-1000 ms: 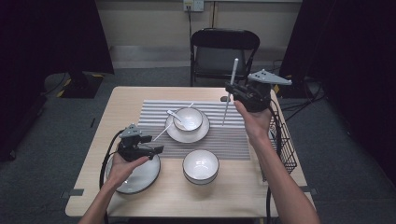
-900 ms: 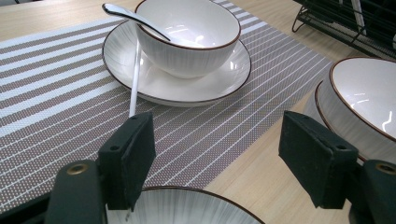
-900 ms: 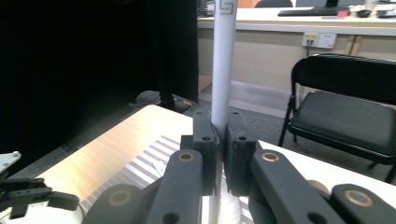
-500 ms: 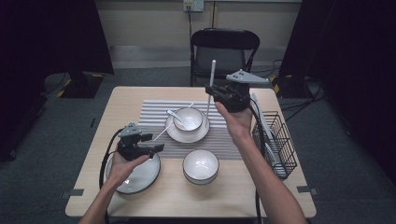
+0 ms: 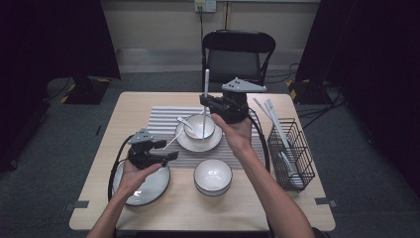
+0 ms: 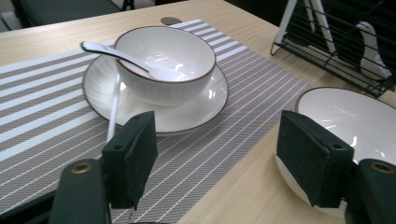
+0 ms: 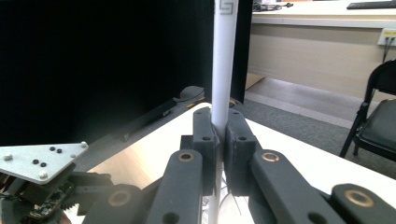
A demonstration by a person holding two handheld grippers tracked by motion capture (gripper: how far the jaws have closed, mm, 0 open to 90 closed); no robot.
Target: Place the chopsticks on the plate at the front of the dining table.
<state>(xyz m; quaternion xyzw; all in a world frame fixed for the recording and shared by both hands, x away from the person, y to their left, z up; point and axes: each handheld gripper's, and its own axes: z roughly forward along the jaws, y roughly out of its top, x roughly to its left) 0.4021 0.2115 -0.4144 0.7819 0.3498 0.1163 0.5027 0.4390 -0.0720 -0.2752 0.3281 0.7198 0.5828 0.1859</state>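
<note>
The right gripper (image 5: 205,105), just above the middle of the high view, has its jaws clamped tight on a white chopstick (image 5: 205,101). The stick stands upright, its top end rising above the gripper and its lower end pointing down over the bowl (image 5: 199,125) with a spoon (image 5: 184,122) in it, which sits on a saucer (image 5: 214,144) on the striped mat (image 5: 158,121). In the right gripper view the chopstick (image 7: 223,70) runs straight up the centre of the frame, pinched between the two black pads (image 7: 204,140).

The left gripper (image 5: 171,154), in the lower left of the high view, hangs over a plate (image 5: 151,191) near the table's (image 5: 129,106) front edge. Its jaws stand wide apart with nothing between them. In the left gripper view the bowl (image 6: 168,58) and saucer (image 6: 212,100) sit in the upper middle of the frame, a second bowl (image 6: 341,109) lies at the right edge, and the wire rack (image 6: 327,56) fills the upper right corner.

In the high view that second bowl (image 5: 212,176) sits low in the middle, off the mat. The rack (image 5: 292,153) stands at the right side of the table with more chopsticks (image 5: 270,111) leaning out of it. A black chair (image 5: 239,54) stands beyond the table.
</note>
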